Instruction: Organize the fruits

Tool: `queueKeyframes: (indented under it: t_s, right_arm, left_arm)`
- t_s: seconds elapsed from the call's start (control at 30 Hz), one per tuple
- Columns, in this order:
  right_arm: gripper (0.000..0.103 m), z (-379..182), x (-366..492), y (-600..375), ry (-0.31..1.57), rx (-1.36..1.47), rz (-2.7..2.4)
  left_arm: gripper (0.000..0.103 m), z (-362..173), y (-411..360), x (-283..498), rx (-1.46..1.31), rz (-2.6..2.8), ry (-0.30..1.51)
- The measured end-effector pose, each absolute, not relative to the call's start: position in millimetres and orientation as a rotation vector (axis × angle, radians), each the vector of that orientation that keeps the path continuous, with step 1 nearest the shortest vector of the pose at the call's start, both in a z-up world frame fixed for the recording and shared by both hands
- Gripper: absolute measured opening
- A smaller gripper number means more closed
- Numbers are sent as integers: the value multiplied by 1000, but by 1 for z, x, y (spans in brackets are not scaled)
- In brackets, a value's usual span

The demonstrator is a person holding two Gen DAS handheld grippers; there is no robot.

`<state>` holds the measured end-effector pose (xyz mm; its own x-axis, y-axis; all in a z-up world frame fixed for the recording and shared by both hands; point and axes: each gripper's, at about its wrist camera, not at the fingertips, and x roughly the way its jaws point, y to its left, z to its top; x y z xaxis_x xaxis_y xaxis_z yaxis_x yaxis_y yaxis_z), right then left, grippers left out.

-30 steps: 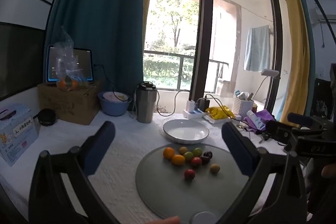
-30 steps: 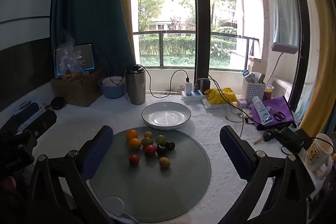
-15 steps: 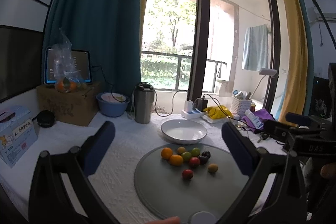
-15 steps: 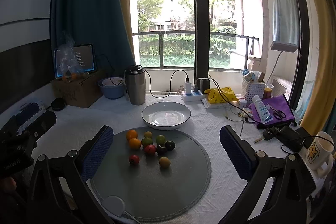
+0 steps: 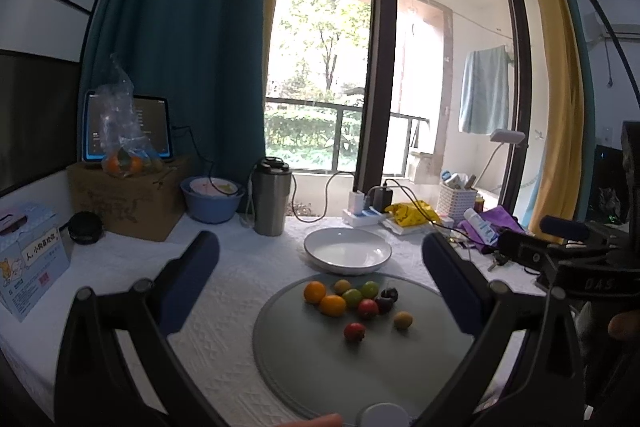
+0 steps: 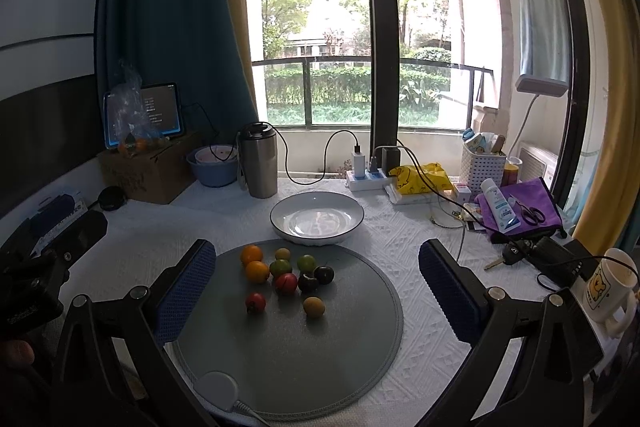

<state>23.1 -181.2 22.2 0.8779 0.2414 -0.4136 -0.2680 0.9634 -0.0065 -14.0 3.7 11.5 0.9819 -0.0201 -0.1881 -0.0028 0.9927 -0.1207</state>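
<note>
Beside seemingly empty plate (image 6: 317,218), fruits (image 6: 286,273) on mat (image 6: 320,343)

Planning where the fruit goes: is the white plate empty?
Empty: the white plate shows only bare glaze; all fruit lies on the grey mat.

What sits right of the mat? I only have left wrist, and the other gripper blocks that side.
Observer: A white bear-print mug stands near the table's right edge.
Operator: Anything sharp over there?
Observer: Yes, scissors lie on the purple cloth, beside a white tube.
Operator: I count one dark fruit. Correct?
Observer: No, two. In the right wrist view a near dark fruit sits side by side with a far dark fruit on the round grey mat.
</note>
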Motion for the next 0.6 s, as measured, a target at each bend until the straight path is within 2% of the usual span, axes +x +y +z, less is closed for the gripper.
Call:
queueKeyframes:
  t_s: [0.6]
  right_arm:
    - [103, 23, 23, -182, 422, -61, 266]
  left_arm:
    - [102, 13, 1, -14, -117, -14, 190]
